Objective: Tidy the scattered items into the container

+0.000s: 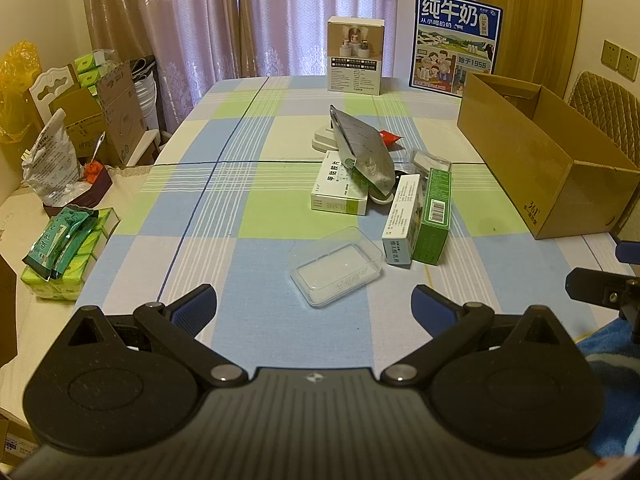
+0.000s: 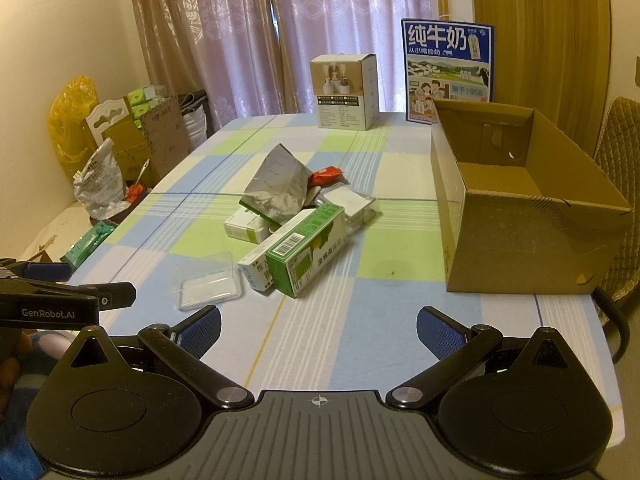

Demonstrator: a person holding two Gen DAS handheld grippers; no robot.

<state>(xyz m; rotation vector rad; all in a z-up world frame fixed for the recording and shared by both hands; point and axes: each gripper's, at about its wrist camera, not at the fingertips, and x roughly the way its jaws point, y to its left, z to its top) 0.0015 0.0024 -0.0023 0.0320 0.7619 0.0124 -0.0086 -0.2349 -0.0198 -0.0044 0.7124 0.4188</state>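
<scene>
Both grippers are hovering low over the near edge of the table, each tilted down at the cloth with its jaws spread wide and nothing between them. The left gripper is sitting almost directly behind the clear plastic case, which is lying flat just ahead of its fingertips, its long side running slantwise from near left to far right. From the right gripper that same case is lying ahead and off to the left, so the left hand is looking like the nearer one for it. Just past the case, the green box and the white box pressed against it are lying side by side, long axes pointing away and slightly rightward in the right view; these are sitting closer to the right gripper's line. Beyond them a silver pouch is leaning over another white box, with a red packet behind. The cardboard box, open and seemingly empty, is standing to the right of the pile, well apart from it and nearest the right hand.
</scene>
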